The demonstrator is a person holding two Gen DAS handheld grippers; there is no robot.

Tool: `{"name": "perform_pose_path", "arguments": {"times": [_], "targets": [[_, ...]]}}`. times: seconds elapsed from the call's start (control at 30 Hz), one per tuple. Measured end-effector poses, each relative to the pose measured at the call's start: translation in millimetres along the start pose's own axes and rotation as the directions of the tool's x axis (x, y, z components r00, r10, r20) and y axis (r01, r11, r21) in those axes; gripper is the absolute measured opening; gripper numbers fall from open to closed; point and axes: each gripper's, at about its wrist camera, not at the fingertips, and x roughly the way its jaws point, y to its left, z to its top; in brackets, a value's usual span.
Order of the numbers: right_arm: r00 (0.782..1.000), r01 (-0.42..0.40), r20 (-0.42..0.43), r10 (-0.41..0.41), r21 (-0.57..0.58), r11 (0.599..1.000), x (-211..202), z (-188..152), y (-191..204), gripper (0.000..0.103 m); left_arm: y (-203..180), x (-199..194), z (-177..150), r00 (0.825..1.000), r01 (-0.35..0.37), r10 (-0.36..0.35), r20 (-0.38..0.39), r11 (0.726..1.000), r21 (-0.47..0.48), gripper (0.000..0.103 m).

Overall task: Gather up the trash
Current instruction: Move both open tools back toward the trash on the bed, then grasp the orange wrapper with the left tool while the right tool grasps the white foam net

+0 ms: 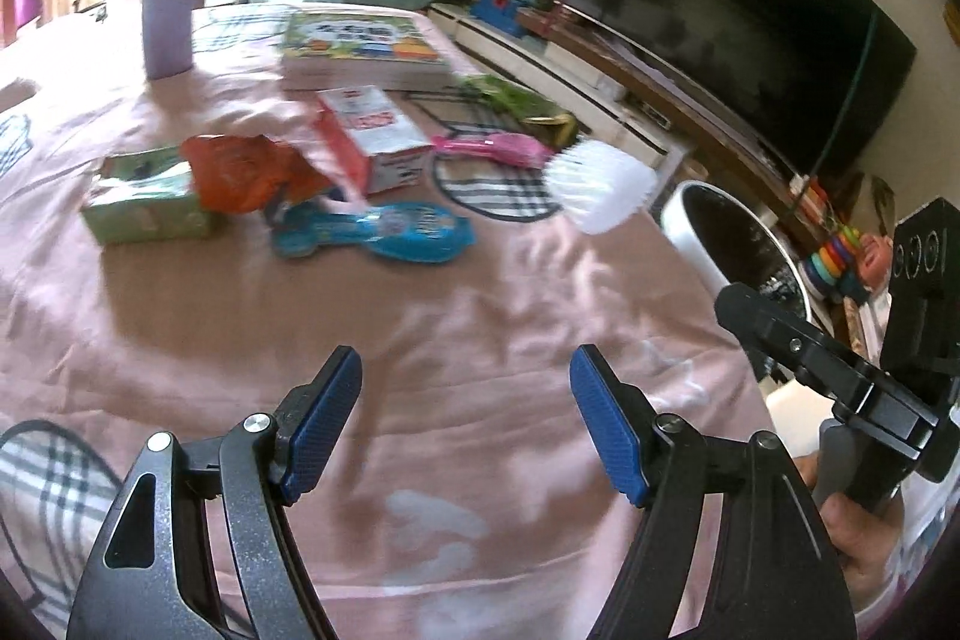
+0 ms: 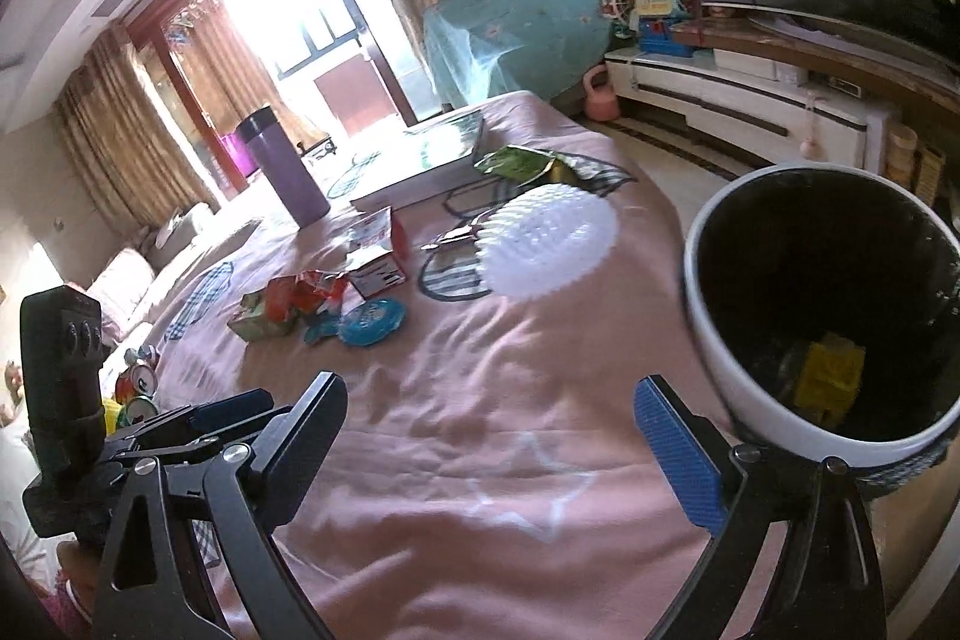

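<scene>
Both claws hang empty over the pink bedspread (image 1: 456, 280). The left gripper (image 1: 465, 424) stands partly open with nothing between its pads; the right gripper (image 2: 510, 436) is spread wide, also bare, beside the white bin (image 2: 708, 328), probably so that waste can be dropped straight in. A yellow item (image 2: 831, 376) already lies at the bin's bottom. The remaining trash sits well ahead in a loose cluster: a crumpled orange wrapper (image 1: 237, 172) leaning on a green box (image 1: 147, 205), near a red-and-white carton (image 1: 375, 136).
</scene>
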Motion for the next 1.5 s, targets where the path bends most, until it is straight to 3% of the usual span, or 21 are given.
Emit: {"name": "perform_pose_path", "arguments": {"times": [0.4, 0.63, 1.03, 1.1, 1.17, 1.2, 1.27, 1.33, 1.5], "targets": [[1.000, 0.013, -0.014, -0.013, -0.006, 1.000, 23.0, 12.7, 4.0, 0.098, 35.8, -2.3, 20.2, 0.996, -0.082, 0.084, 0.021, 0.994, -0.066, 0.074], [1.000, 0.025, -0.009, -0.025, -0.012, 1.000, 35.5, 29.9, 0.3, 0.098, 49.4, 7.2, 48.7, 0.988, -0.149, 0.152, 0.034, 0.985, -0.088, 0.074], [0.997, 0.066, -0.040, -0.068, -0.040, 0.997, 74.8, 60.3, -12.4, 0.097, 51.7, 51.5, 83.8, 0.963, -0.270, 0.270, 0.007, 0.963, 0.001, 0.074], [0.996, 0.073, -0.053, -0.075, -0.047, 0.996, 83.2, 61.9, -14.4, 0.097, 52.3, 60.0, 83.7, 0.964, -0.266, 0.266, -0.008, 0.964, 0.010, 0.068], [0.994, 0.076, -0.072, -0.080, -0.058, 0.995, 92.8, 62.1, -15.4, 0.097, 51.4, 65.4, 83.7, 0.967, -0.252, 0.252, -0.024, 0.968, 0.021, 0.042], [0.993, 0.074, -0.086, -0.080, -0.064, 0.995, 97.2, 61.5, -15.5, 0.095, 51.6, 67.7, 83.8, 0.969, -0.246, 0.246, -0.033, 0.969, 0.022, 0.036], [0.991, 0.066, -0.111, -0.074, -0.074, 0.995, 105.1, 58.2, -14.7, 0.082, 53.3, 70.0, 82.8, 0.972, -0.228, 0.229, -0.048, 0.973, 0.017, 0.018], [0.989, 0.080, -0.116, -0.090, -0.090, 0.993, 107.3, 55.8, -13.0, 0.052, 54.5, 68.3, 81.1, 0.974, -0.222, 0.222, -0.041, 0.975, 0.013, 0.016], [0.993, 0.073, -0.088, -0.078, -0.068, 0.995, 96.3, 53.7, -16.8, 0.029, 54.9, 51.9, 75.6, 0.982, -0.191, 0.191, -0.001, 0.982, -0.008, 0.013]]}}
